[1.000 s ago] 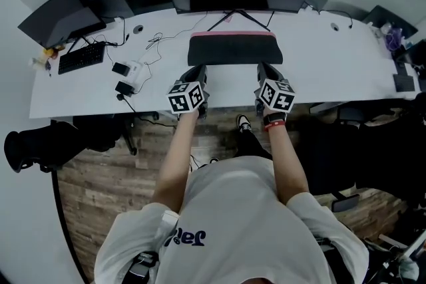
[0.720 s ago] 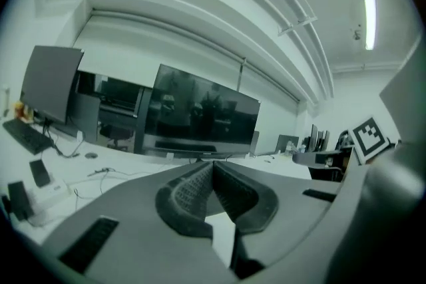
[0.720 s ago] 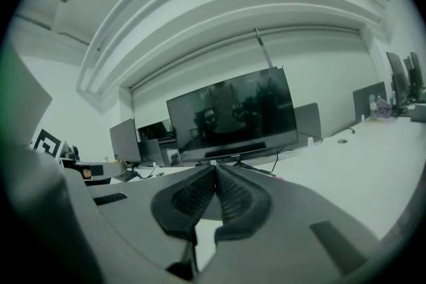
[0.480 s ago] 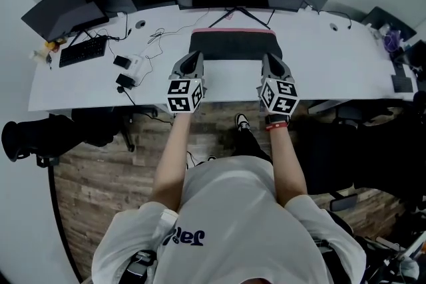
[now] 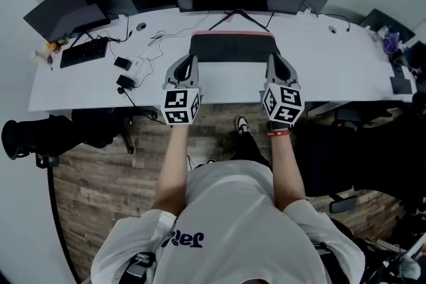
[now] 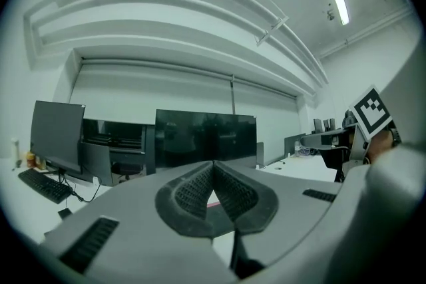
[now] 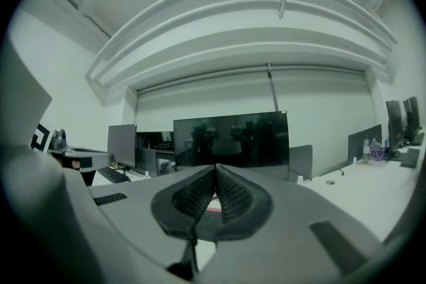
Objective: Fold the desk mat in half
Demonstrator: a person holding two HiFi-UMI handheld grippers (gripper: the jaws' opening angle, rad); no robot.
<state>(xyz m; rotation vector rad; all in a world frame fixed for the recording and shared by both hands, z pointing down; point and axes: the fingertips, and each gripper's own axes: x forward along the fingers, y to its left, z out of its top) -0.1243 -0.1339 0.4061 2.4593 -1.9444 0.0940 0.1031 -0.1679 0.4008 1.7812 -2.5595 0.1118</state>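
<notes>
While both tools hover over the near part of the white desk [image 5: 86,86], the coming move turns on one relation: the desk mat [image 5: 233,48] lies at 12 o'clock from us, its long axis runs from 9 to 3 o'clock, and each tool lines up with one short end. At the 9 o'clock end, the left gripper [image 5: 188,59] has its tips by the mat's near left corner; its pads are pressed together on nothing, with only a sliver of desk showing behind them. The mat itself looks short front to back, with a pink strip [image 5: 233,32] along its 12 o'clock edge; we judge it may already lie doubled. At the 3 o'clock end, the right gripper [image 5: 273,58] mirrors the left by the near right corner, its pads likewise together and empty. Neither hand is nearer than the other. We cannot tell from above whether the tips touch the mat, but both gripper views aim up at the monitor [image 6: 205,136], so we judge them lifted clear.

Against a second ago, the marker cubes have drawn back toward 6 o'clock and spread slightly; the tools, then pointing more steeply down just short of the near edge, now lie longer and more level. The mat has kept its place and shape, and the pads were shut then too.
</notes>
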